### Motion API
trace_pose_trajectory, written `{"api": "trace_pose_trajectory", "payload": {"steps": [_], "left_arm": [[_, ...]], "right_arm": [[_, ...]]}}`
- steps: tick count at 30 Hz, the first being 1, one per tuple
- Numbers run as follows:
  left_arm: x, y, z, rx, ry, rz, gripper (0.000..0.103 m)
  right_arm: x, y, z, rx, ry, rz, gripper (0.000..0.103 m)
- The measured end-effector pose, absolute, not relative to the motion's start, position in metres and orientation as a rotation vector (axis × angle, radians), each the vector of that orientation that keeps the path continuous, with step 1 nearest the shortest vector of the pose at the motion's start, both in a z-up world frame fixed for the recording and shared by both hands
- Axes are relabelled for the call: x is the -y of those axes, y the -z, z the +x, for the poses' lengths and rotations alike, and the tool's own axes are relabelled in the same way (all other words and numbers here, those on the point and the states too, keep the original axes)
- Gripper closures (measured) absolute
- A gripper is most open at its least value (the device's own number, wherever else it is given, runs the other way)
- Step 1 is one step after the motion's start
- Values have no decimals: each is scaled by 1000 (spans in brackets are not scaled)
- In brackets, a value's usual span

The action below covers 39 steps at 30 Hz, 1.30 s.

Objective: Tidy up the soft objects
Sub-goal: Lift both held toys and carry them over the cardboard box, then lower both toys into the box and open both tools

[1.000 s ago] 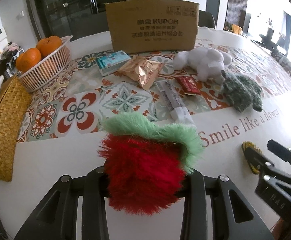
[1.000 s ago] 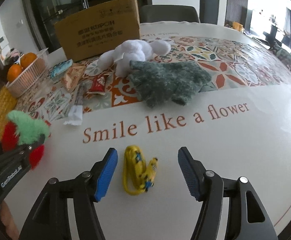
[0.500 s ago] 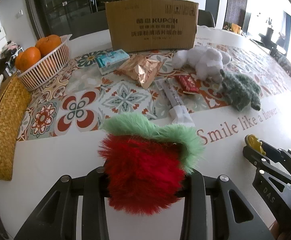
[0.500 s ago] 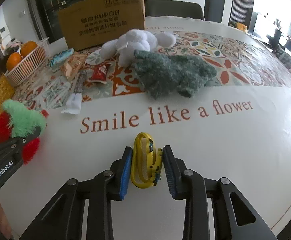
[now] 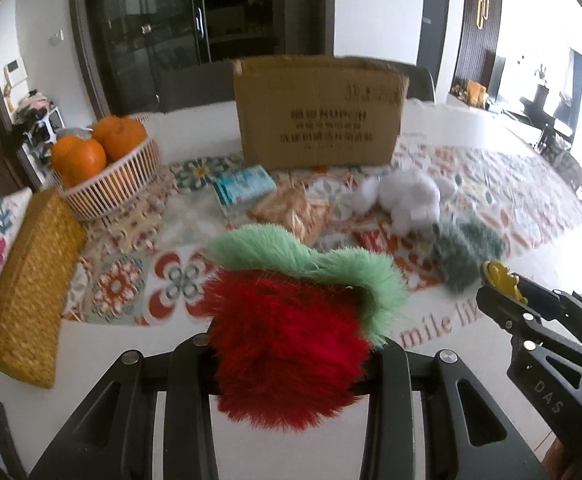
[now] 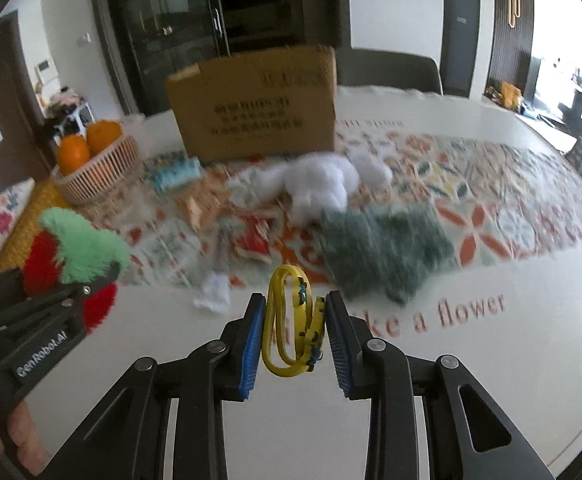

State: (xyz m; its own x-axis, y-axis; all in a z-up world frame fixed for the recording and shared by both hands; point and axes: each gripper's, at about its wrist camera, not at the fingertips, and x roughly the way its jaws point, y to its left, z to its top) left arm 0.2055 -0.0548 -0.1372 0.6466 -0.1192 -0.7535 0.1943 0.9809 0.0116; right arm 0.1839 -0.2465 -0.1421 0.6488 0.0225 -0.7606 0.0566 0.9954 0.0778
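My left gripper (image 5: pixel 291 360) is shut on a furry red strawberry plush with a green top (image 5: pixel 291 344), held above the table; it also shows in the right wrist view (image 6: pixel 71 260). My right gripper (image 6: pixel 293 320) is shut on a yellow looped hair band (image 6: pixel 291 320), lifted off the table; it shows at the right of the left wrist view (image 5: pixel 503 280). A white plush (image 6: pixel 323 188) and a grey-green furry piece (image 6: pixel 387 252) lie on the patterned cloth in front of a cardboard box (image 6: pixel 255 108).
A white basket of oranges (image 5: pixel 111 172) and a woven yellow mat (image 5: pixel 31 292) are at the left. Snack packets (image 5: pixel 291 212), a blue pack (image 5: pixel 243 188) and a red sachet (image 6: pixel 255 240) lie on the patterned cloth (image 6: pixel 491 200). A dark chair stands behind the box.
My right gripper closed on the yellow hair band and lifted it off the table. Both grippers rose, and the left keeps its hold on the strawberry plush.
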Motion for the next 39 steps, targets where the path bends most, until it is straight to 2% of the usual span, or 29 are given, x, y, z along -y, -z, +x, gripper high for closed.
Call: {"api": "trace_pose_trajectory", "payload": {"steps": [19,32,39], "left_arm": [[54,37,265,-678,156,62,67],[66,-11,336,-613,216,69,67],[79,-19,383,-634,239,75,67]], "right_arm": [[245,44,252,-682,-100,119,71],[258,0,327,-657,-151,175,71],[267,-2,376,-702,-173,189,71]]}}
